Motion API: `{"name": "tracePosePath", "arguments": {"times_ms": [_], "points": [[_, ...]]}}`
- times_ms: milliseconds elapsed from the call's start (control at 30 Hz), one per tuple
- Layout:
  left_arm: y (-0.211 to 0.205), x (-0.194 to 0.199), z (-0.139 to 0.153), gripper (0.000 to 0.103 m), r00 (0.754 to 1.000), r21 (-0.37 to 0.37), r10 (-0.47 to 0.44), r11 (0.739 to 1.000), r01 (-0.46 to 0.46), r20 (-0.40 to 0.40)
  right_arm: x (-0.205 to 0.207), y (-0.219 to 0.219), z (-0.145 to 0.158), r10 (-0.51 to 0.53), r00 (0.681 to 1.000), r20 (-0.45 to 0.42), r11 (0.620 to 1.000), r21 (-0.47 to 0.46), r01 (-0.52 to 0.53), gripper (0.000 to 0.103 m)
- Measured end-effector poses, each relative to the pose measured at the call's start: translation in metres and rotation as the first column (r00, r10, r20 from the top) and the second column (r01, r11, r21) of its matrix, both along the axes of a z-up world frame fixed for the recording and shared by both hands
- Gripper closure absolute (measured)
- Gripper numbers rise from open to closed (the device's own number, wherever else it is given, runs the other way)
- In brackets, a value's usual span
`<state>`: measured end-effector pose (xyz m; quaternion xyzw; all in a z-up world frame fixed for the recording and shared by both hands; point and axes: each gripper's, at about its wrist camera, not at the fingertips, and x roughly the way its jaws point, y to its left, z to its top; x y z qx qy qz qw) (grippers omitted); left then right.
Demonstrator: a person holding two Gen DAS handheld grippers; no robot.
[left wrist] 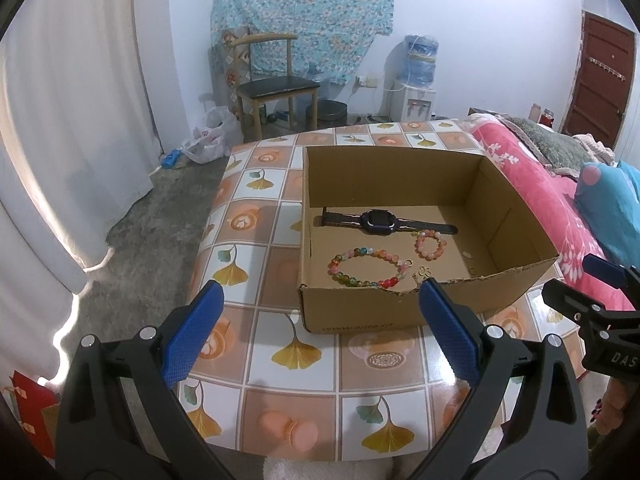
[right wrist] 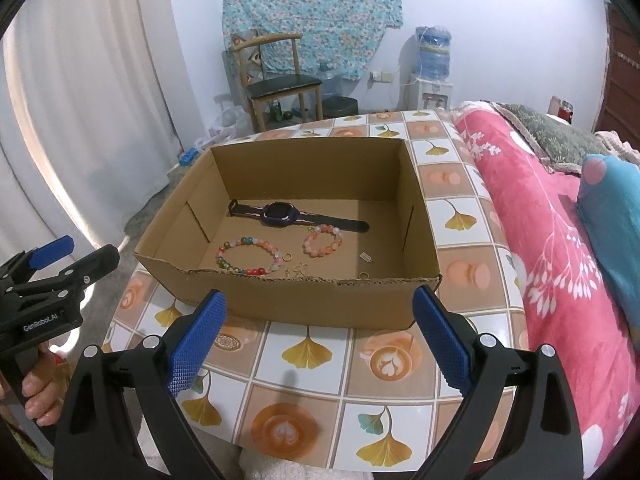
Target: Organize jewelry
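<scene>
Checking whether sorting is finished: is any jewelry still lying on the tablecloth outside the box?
No, the watch and both bead bracelets sit inside the cardboard box; the tablecloth around it is bare.

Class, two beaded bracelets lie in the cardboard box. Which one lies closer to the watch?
The small pink bracelet: it lies right beside the watch strap, while the larger multicoloured bracelet lies nearer the box's front wall.

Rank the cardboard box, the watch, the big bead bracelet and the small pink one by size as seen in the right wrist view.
1. Cardboard box
2. Watch
3. Big bead bracelet
4. Small pink bracelet
</scene>
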<state>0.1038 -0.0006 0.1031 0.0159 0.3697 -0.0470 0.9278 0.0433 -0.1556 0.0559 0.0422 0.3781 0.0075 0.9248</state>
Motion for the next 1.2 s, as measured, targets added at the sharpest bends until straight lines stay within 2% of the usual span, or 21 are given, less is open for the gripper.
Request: {"name": "tracePosePath", "arguments": {"times_ms": [767,1033,1133,1200], "points": [[0.000,0.000,0.000,0.008,1.000,-0.001,0.001,1.000,-0.001,-0.004,0.001,-0.001,-0.003,-0.001,1.000,-0.010,1.000,0.002,0.001,0.011],[-0.011,-0.006,-0.015,0.008,0.999,-0.003,0.023,1.000,-0.023,-0.049,-0.014,-0.008,-0.026,-0.012,0.997,-0.072,1.000,-0.015,0.011,0.011],[-0.021,-0.009,-0.024,0.009,0.997,0.012,0.031,0.999,-0.030,-0.078,-0.013,-0.013,-0.039,-0.029,0.992,-0.122,1.000,0.006,0.029,0.011],[-0.027,-0.008,-0.030,0.008,0.995,0.018,0.025,1.000,-0.023,-0.101,-0.009,-0.014,-0.048,-0.051,0.986,-0.158,0.999,-0.014,0.050,0.011]]}}
